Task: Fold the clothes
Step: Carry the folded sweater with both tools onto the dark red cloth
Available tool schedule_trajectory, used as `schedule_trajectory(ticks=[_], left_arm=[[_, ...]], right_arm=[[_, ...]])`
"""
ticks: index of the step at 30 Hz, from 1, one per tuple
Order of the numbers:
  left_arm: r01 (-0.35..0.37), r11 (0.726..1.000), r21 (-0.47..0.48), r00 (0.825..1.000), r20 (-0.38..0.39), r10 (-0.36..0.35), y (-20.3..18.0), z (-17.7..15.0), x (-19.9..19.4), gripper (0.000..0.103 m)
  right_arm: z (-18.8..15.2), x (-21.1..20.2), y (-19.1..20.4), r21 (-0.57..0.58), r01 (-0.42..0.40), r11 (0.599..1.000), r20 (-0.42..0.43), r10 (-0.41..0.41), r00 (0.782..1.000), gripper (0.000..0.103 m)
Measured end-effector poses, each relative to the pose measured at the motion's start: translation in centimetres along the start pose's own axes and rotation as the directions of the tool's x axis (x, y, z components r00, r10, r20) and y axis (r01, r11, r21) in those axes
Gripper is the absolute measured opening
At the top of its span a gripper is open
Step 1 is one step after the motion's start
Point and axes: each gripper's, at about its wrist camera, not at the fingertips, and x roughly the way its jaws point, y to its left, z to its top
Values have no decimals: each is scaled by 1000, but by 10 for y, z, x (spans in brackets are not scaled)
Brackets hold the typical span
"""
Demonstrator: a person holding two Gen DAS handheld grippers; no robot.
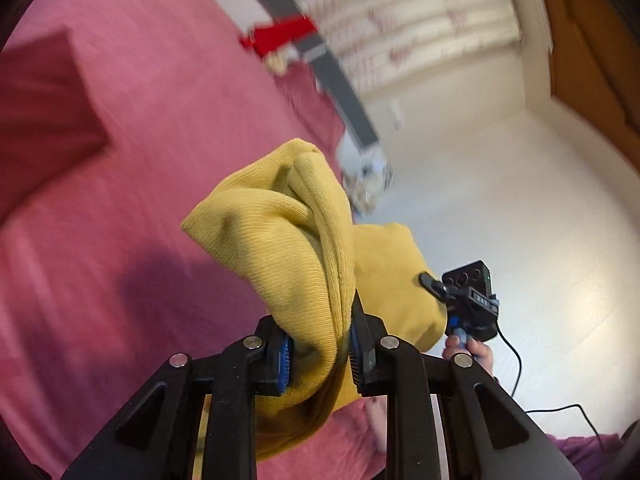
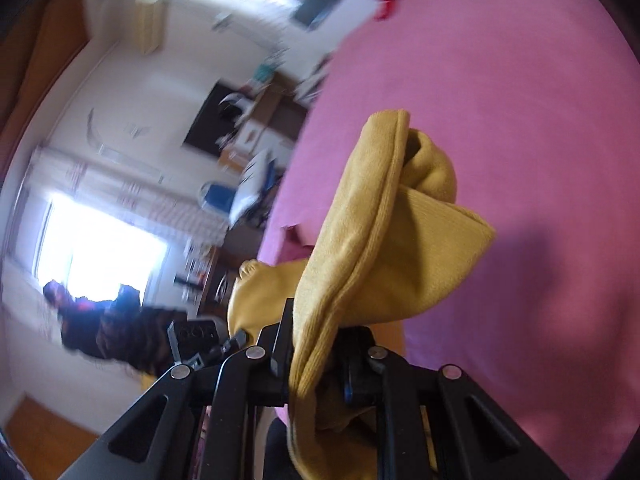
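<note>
Step in hand: judged to be the lift-and-spread at the start of a fold; the yellow garment [image 1: 280, 236] is held up off the pink bed cover [image 1: 132, 140] by two separate bunches of its cloth.
Left gripper [image 1: 320, 354]: clenched on a thick bunch of the garment; ribbed cloth fills the gap between the blue pads [image 1: 285, 364] and spills forward over the jaws.
Right gripper [image 2: 316, 364]: clenched on another bunch, a seamed edge running up out of the jaws; also seen from the left wrist [image 1: 470, 300], with a hand [image 1: 476, 354] round its handle.
Garment, place: in the air between the two grippers, above the near part of the bed; it hangs crumpled, not flat.
Next move, judgement: draw the two grips apart to pull the cloth taut, then lay it flat on the cover before any crease is made; the bunched grips may hide which edge is held.
Count, garments in hand: one yellow.
Count, grippers: two.
Count, red things at the far end of the bed [image 1: 280, 36]: one, too blurred to identify.
Count, darker pink folded pieces on the cover [image 1: 44, 108]: one.
Background: motion-blurred; no further count attempted.
</note>
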Motion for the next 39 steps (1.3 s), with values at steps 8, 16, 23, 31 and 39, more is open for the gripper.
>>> schedule_trajectory(ticks=[8, 16, 23, 31, 39], left_arm=[[-174, 978, -111, 921, 333, 202, 51, 17, -171, 24], [-319, 889, -327, 803, 406, 437, 155, 33, -230, 24], [-269, 852, -450, 744, 465, 480, 215, 19, -264, 21], [-373, 793, -481, 719, 390, 575, 210, 4, -264, 21], [-522, 701, -486, 557, 428, 712, 167, -47, -281, 22]], right_arm=[[58, 188, 95, -82, -145, 986, -182, 129, 975, 16], [72, 428, 111, -79, -122, 989, -380, 84, 921, 16], [83, 521, 82, -35, -57, 998, -413, 37, 910, 16], [102, 526, 55, -172, 154, 973, -435, -215, 875, 30], [111, 411, 64, -166, 225, 960, -92, -243, 966, 37]])
